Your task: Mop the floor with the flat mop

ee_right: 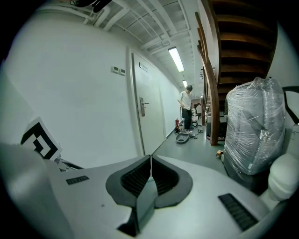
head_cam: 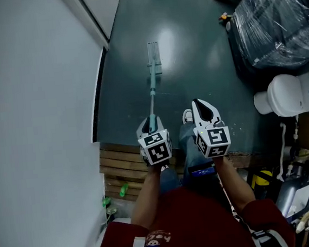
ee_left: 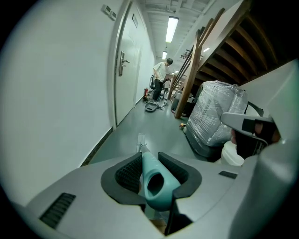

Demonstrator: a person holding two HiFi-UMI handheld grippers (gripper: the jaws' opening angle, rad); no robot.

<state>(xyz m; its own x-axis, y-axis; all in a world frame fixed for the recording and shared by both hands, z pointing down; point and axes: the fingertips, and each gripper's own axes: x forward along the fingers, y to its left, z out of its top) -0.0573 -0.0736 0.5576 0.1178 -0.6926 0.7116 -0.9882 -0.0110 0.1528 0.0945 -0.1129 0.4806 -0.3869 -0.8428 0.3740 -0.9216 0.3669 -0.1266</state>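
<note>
The flat mop has a teal handle [head_cam: 152, 96] that runs away from me to its narrow flat head [head_cam: 154, 57], which rests on the dark green floor [head_cam: 197, 56]. My left gripper [head_cam: 150, 128] is shut on the handle's near end. In the left gripper view the hollow teal handle [ee_left: 156, 179] sits clamped between the black pads, and the mop head [ee_left: 140, 139] lies ahead near the wall. My right gripper [head_cam: 203, 104] hovers just right of the handle, shut with nothing in it. In its own view the right gripper [ee_right: 150, 162] shows its jaws meeting in a thin line.
A white wall [head_cam: 33, 105] runs along the left. A plastic-wrapped bulky load [head_cam: 275, 22] and a white toilet [head_cam: 290, 93] stand at the right. Wooden slats [head_cam: 121, 169] lie under my feet. A person [ee_right: 186, 100] stands far down the corridor beside a wooden staircase [ee_right: 210, 70].
</note>
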